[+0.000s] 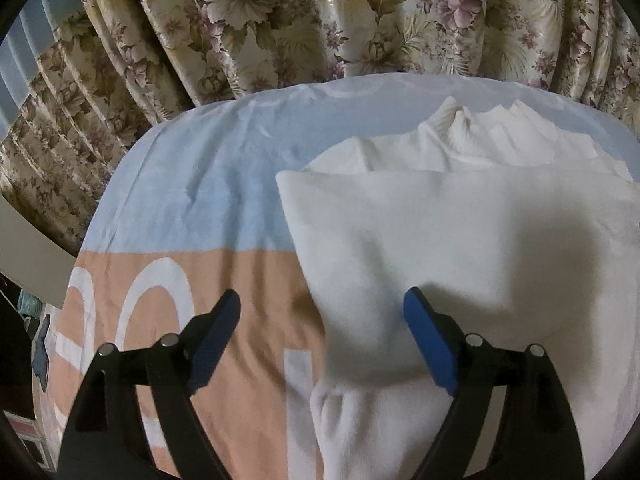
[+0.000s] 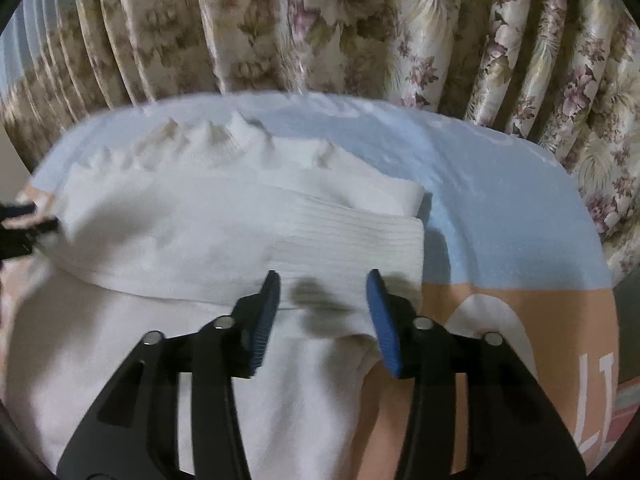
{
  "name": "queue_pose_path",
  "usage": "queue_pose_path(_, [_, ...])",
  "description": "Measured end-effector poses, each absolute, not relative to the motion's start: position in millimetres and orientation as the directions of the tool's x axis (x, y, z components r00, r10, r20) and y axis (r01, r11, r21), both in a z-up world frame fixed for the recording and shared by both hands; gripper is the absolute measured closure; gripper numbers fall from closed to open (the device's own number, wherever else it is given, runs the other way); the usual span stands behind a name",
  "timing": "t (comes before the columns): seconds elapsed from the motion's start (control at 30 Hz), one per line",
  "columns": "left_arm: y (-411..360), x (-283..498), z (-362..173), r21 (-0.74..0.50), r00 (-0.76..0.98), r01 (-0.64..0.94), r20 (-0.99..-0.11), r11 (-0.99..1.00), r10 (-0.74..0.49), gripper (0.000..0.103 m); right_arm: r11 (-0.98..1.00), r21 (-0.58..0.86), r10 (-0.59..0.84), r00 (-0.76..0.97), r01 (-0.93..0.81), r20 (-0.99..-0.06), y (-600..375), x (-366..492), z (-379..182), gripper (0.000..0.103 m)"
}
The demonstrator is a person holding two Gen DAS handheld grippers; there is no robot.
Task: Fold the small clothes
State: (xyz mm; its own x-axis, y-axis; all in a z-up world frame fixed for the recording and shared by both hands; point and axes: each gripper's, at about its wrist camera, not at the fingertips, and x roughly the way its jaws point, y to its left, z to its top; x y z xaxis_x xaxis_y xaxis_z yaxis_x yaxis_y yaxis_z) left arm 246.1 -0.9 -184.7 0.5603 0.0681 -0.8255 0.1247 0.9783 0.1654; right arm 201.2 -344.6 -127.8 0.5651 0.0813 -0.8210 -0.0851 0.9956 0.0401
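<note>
A white knit garment (image 1: pixel 460 240) lies partly folded on the bed, its lower part folded up over the body; a ribbed cuff (image 2: pixel 360 240) lies across it in the right wrist view. My left gripper (image 1: pixel 322 300) is open and empty, hovering over the garment's left edge, one finger over the sheet and one over the cloth. My right gripper (image 2: pixel 324 284) is open and empty, just above the ribbed cuff near the garment's right edge (image 2: pixel 416 216). The left gripper's black tip (image 2: pixel 20 224) shows at the far left of the right wrist view.
The bed sheet (image 1: pixel 200 184) is light blue at the back and peach with white letters at the front (image 1: pixel 248 280). A floral curtain (image 1: pixel 320 20) hangs close behind the bed. A dark room edge with clutter (image 1: pixel 28 340) lies off the left side.
</note>
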Motion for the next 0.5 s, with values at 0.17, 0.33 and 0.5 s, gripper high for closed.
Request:
queue_pose_path(0.17, [0.6,217.8,-166.7,0.107,0.579,0.126,-0.815,0.986,0.015,0.009,0.995,0.075,0.103,0.62,-0.071,-0.778,-341.6,174.9,-99.5,0.013])
queue_pose_path(0.33, [0.9,182.2,-160.9,0.039,0.562,0.131,-0.826,0.991,-0.042,0.007,0.993,0.105,0.11,0.624,-0.046,-0.774,-334.8,142.1,-88.7,0.003])
queue_pose_path(0.5, [1.1,142.0,-160.4,0.019,0.555,0.127,-0.83,0.992,-0.055,0.007,0.997,0.075,0.075,0.619,-0.026,-0.781,-323.7,107.0,-85.3,0.003])
